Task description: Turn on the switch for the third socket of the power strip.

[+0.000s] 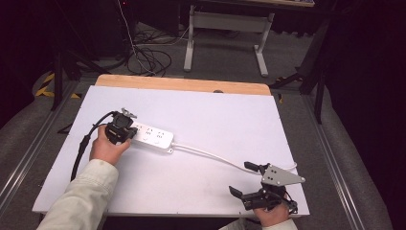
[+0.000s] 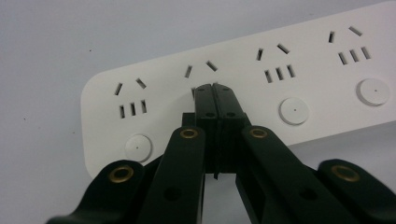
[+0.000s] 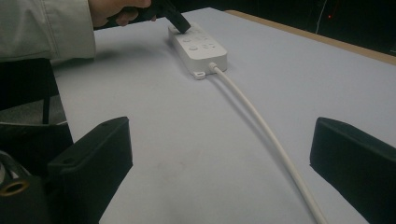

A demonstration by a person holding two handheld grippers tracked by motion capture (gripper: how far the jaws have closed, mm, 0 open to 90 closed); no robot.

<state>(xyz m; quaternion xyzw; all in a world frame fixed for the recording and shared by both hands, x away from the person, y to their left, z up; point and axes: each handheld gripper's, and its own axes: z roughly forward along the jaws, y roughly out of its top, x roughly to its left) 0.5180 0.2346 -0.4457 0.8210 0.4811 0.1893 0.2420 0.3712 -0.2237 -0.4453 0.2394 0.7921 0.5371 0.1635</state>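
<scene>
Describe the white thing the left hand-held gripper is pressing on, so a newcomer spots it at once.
On the white table, look left of centre: the power strip lies there, a flat white bar under the shut left hand-held gripper. Rows of sockets with round buttons and its white cord set it apart.

beige sleeve [image 1: 81, 199], black fingers [image 2: 215, 100] w/ brass screws

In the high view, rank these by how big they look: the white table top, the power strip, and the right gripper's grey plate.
1. White table top, by far the largest.
2. Power strip.
3. Grey plate, which looks a little smaller than the strip, though it sits nearer the camera, so its true size is unsure.
</scene>
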